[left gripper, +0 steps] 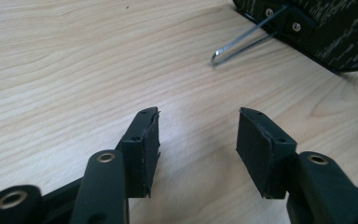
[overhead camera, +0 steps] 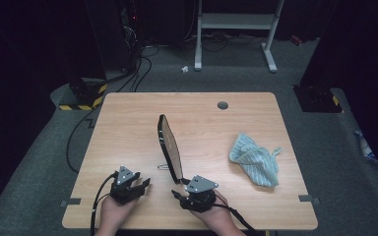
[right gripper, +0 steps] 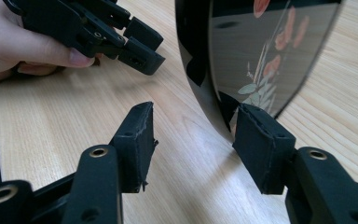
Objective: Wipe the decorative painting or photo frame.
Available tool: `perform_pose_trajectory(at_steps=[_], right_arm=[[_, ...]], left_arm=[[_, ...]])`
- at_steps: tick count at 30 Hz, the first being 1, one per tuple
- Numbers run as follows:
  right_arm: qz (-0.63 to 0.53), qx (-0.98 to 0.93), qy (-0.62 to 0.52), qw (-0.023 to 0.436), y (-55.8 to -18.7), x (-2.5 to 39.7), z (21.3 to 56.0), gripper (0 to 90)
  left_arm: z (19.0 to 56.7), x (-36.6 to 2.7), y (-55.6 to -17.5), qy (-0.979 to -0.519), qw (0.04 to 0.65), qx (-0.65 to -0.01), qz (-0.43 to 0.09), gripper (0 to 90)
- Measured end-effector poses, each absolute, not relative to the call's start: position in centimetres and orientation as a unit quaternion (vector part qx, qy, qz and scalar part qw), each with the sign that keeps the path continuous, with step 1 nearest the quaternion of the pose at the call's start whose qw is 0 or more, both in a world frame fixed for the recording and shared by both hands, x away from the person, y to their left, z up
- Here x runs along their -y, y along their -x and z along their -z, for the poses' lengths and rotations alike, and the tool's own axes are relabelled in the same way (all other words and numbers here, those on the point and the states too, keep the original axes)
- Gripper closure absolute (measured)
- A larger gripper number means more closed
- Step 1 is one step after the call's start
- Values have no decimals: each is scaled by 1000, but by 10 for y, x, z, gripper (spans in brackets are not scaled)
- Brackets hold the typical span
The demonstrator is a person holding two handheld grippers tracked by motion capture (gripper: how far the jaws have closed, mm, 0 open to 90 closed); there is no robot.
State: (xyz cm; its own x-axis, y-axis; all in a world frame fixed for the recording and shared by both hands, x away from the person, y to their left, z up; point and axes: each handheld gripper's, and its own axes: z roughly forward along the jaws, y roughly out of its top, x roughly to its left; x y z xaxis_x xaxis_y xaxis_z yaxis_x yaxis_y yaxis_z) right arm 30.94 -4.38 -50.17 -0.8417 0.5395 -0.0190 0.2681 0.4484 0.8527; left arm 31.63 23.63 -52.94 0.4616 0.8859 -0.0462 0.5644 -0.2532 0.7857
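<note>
A black-framed oval mirror (overhead camera: pixel 170 147) stands on edge in the middle of the wooden table (overhead camera: pixel 128 118), propped by a wire stand (overhead camera: pixel 163 167). Orange flowers show on its glass (right gripper: pixel 265 51). My right gripper (overhead camera: pixel 179 191) is open at the mirror's near end. In the right gripper view, the frame's lower rim (right gripper: pixel 205 98) sits just past the gripper's (right gripper: pixel 193 135) right pad (right gripper: pixel 256 144). My left gripper (overhead camera: pixel 144 183) is open and holds nothing, left of the mirror. Its own view shows the gripper (left gripper: pixel 198 135) over bare wood, with the wire stand (left gripper: pixel 242 44) and the mirror's back (left gripper: pixel 340 32) beyond.
A crumpled light-blue cloth (overhead camera: pixel 256 160) lies on the right side of the table. A round cable hole (overhead camera: pixel 222 105) sits near the far edge. The left hand and its gripper (right gripper: pixel 121 37) show close by in the right gripper view.
</note>
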Motion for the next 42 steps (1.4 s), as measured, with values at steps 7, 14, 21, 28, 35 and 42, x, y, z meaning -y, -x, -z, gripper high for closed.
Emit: perform_pose_trajectory(at_steps=[7, 14, 21, 28, 35, 42], right_arm=[[-470, -843, -225, 131, -314, 29, 504, 467], [-472, -846, -220, 115, -323, 14, 507, 445], [-473, -836, -236, 144, -318, 42, 500, 434], [-438, -830, -288, 191, -325, 80, 507, 434], [-413, -825, -325, 205, -328, 103, 513, 431], [-392, -820, -355, 218, -325, 121, 519, 435]], left_arm=[[530, -241, -305, -765, 376, -476, -215, 473], [530, -241, -297, -769, 377, -468, -217, 461], [526, -222, -292, -771, 406, -445, -207, 428], [512, -191, -286, -781, 431, -402, -206, 387], [504, -176, -292, -775, 447, -394, -209, 396], [499, -171, -301, -765, 468, -390, -208, 475]])
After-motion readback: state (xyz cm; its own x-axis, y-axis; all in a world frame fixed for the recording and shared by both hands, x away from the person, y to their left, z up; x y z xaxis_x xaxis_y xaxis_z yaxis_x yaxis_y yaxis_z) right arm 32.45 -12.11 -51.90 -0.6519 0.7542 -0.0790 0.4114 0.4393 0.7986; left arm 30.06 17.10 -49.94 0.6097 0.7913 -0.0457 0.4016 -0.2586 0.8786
